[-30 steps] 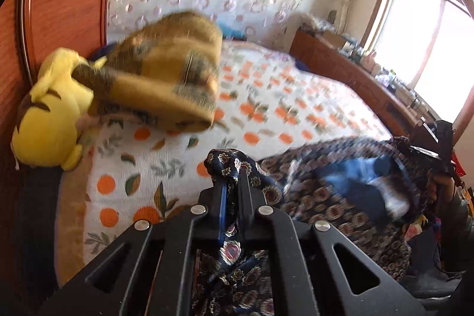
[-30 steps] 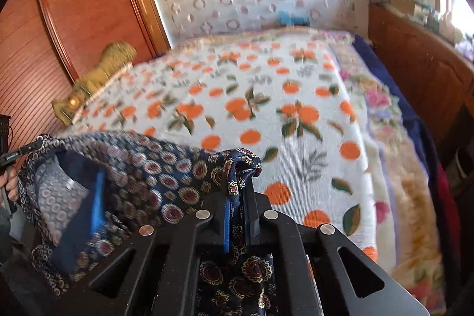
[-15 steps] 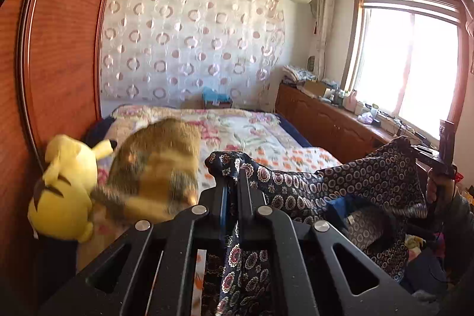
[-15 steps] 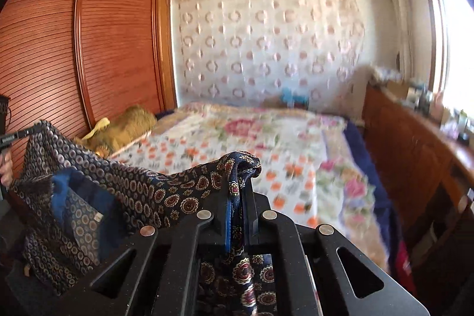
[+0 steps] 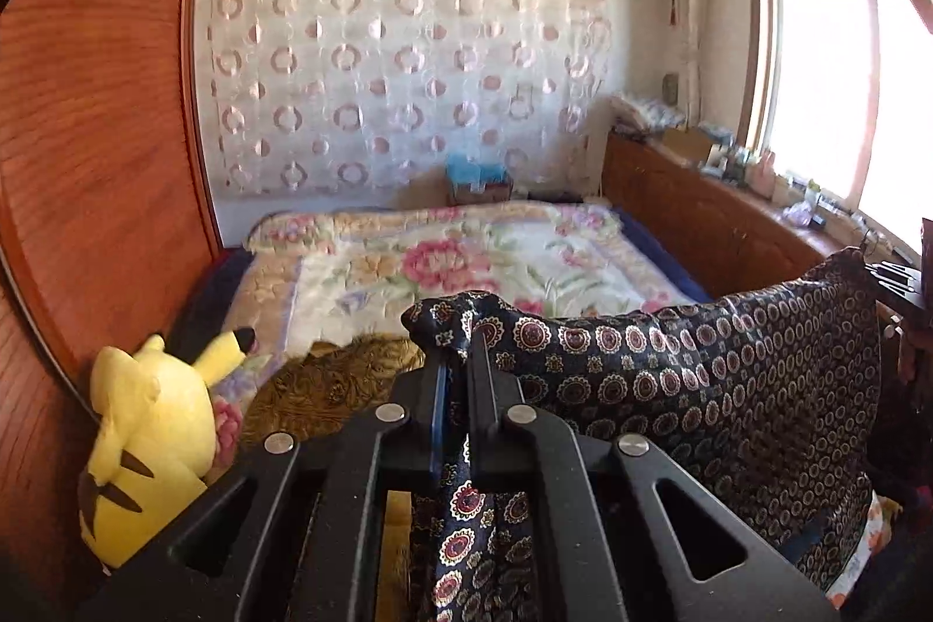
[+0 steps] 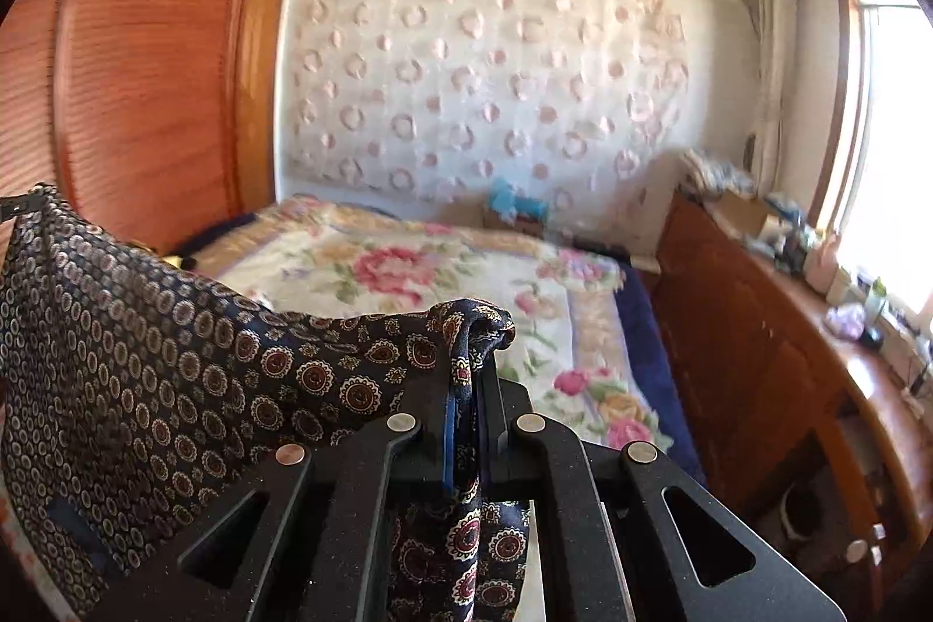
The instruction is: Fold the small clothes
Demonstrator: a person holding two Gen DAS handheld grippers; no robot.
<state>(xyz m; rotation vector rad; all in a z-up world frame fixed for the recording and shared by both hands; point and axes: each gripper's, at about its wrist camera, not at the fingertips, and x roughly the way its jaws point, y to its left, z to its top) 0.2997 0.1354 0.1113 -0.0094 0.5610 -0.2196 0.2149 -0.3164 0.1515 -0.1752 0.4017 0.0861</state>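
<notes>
Navy patterned cloth (image 5: 700,377) hangs stretched across the lower frame between your grippers, above the bed (image 5: 466,260): your left gripper (image 5: 458,365) pinches one bunched corner, your right gripper (image 6: 472,377) clamps the other.

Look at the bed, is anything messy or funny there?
A little. A crumpled golden-brown cloth lies bunched at the bed's left edge, beside a yellow plush toy leaning against the wooden wardrobe. The patterned garment hangs stretched between both grippers, not folded yet.
</notes>
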